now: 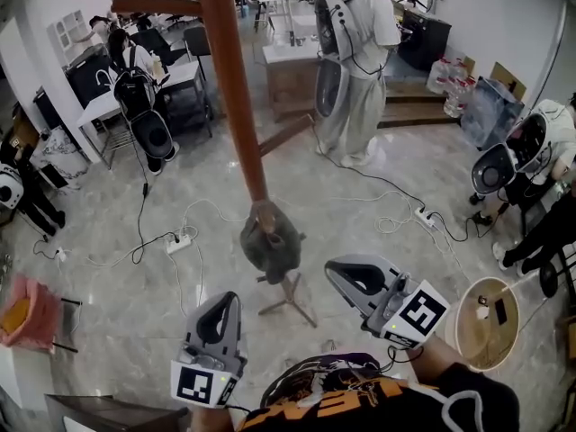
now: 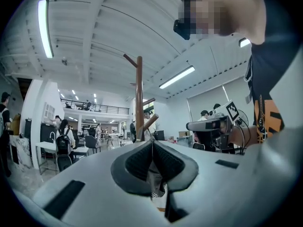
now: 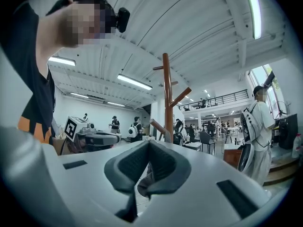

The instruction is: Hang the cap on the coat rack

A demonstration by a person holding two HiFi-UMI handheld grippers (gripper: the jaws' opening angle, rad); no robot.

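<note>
The brown wooden coat rack [image 1: 236, 88] rises in the middle of the head view, and its pole [image 2: 138, 103] stands straight ahead in both gripper views [image 3: 166, 98]. A dark grey cap [image 1: 270, 241] hangs low on it, apparently over a short peg. My left gripper [image 1: 230, 297] is shut, near and to the left of the cap, not touching it. My right gripper [image 1: 331, 266] is shut to the cap's right, also apart from it. Under the closed tips [image 2: 152, 142] [image 3: 148, 142], each gripper view shows a strip of the cap [image 2: 154, 181] [image 3: 144, 181].
The rack's feet [image 1: 290, 302] spread on the marble floor. Cables and power strips [image 1: 178, 241] lie around it. A round wooden table [image 1: 486, 322] stands at the right and a pink bag [image 1: 31, 313] at the left. Several people and desks stand further back.
</note>
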